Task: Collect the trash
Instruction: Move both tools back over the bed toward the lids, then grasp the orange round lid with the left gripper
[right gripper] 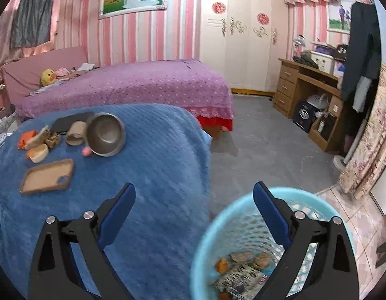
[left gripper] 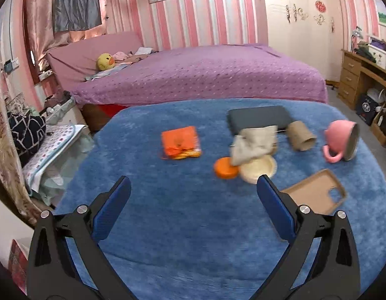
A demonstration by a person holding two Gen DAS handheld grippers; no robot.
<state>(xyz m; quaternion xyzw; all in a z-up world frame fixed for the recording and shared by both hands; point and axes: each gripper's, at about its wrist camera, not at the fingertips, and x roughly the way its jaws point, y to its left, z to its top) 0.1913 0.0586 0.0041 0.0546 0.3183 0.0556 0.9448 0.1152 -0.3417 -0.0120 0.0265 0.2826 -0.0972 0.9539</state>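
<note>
The right gripper (right gripper: 194,200) is hovering with its blue-padded fingers spread wide and empty over the pale blue plastic mesh basket (right gripper: 205,230), which is already holding wrappers and scraps, presumably because a piece is just being dropped off there. The left gripper (left gripper: 194,190) is likewise hanging splayed and empty above the fuzzy blue blanket covering the tabletop (left gripper: 183,237). Remaining clutter is lying well ahead of it: a crumpled orange wrapper (left gripper: 180,141), a wadded beige paper (left gripper: 252,143), a brown cardboard tube (left gripper: 301,136). Open blanket is lying between gripper and wrapper, giving a clear approach; the basket is sitting just past the tabletop's right edge.
</note>
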